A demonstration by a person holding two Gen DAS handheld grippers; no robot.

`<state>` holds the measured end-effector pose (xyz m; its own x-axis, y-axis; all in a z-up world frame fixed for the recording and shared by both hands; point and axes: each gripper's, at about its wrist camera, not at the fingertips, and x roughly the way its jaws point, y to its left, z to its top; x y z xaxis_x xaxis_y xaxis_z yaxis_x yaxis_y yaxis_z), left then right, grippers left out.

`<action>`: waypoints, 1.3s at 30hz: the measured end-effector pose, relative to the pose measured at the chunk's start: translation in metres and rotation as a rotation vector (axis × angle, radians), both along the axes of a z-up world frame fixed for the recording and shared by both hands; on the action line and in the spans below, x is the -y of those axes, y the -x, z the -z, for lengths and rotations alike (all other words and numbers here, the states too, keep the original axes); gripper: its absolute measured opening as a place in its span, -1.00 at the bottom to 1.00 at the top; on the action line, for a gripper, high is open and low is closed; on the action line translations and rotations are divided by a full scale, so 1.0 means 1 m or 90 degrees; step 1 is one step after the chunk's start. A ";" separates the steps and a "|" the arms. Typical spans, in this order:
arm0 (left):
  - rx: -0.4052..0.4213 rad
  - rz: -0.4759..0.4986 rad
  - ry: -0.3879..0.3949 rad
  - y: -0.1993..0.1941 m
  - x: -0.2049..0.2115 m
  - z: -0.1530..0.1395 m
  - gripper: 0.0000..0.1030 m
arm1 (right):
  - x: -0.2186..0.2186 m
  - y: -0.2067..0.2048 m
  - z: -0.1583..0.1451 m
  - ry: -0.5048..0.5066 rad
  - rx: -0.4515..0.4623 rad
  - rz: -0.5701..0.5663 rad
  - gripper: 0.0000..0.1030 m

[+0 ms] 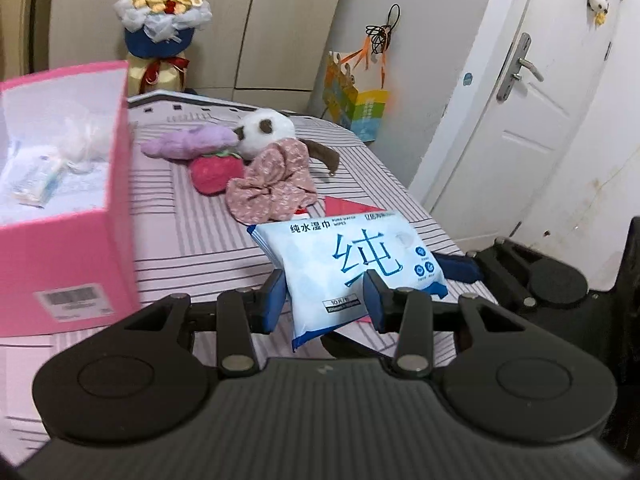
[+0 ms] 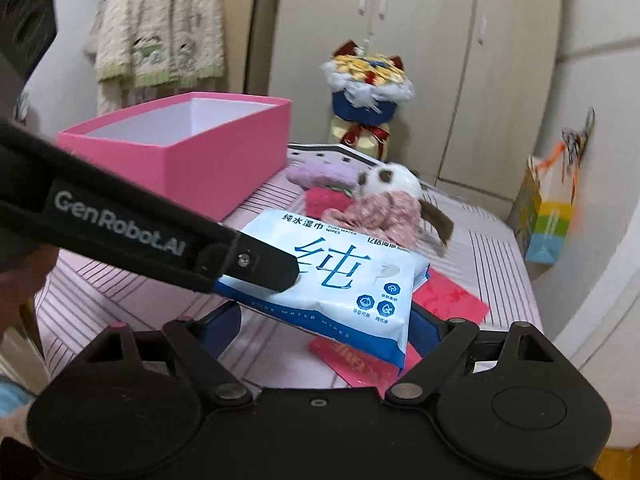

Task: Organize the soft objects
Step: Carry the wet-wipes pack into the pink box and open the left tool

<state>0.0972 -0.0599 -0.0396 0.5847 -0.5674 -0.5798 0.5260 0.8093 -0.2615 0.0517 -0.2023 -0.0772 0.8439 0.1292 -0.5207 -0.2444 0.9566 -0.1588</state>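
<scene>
Striped bed (image 1: 192, 232) carries a pink box (image 1: 72, 256) at its left edge. Plush pile (image 1: 256, 152) sits toward the far edge, centre. Wet-wipes pack (image 1: 352, 264) is lifted off the bed's near right part, clamped by the left gripper (image 1: 324, 300). Right gripper (image 2: 324, 328) stands spread wide around the pack, not pinching it.

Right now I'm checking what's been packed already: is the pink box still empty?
No. In the left wrist view the pink box already holds a small packet and some white soft material.
</scene>
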 end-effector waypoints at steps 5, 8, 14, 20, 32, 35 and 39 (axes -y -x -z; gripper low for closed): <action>0.015 -0.010 -0.002 0.015 -0.025 -0.030 -0.23 | -0.023 0.008 -0.029 0.029 0.012 -0.025 0.74; 0.046 -0.023 -0.012 0.024 -0.041 -0.051 -0.23 | -0.037 0.013 -0.048 0.033 0.036 -0.054 0.74; 0.108 -0.050 -0.006 0.034 -0.074 -0.076 -0.12 | -0.061 0.005 -0.076 -0.007 0.067 -0.087 0.80; 0.128 -0.078 0.007 0.019 -0.106 -0.083 -0.08 | -0.091 -0.021 -0.081 -0.023 0.080 -0.109 0.82; 0.093 -0.150 -0.010 -0.052 -0.157 -0.070 -0.05 | -0.141 -0.108 -0.068 -0.070 0.027 -0.179 0.82; 0.077 -0.161 -0.016 -0.070 -0.164 -0.061 -0.05 | -0.153 -0.127 -0.059 -0.067 0.009 -0.182 0.82; 0.063 -0.151 -0.016 -0.086 -0.173 -0.052 -0.05 | -0.163 -0.148 -0.053 -0.051 -0.008 -0.178 0.82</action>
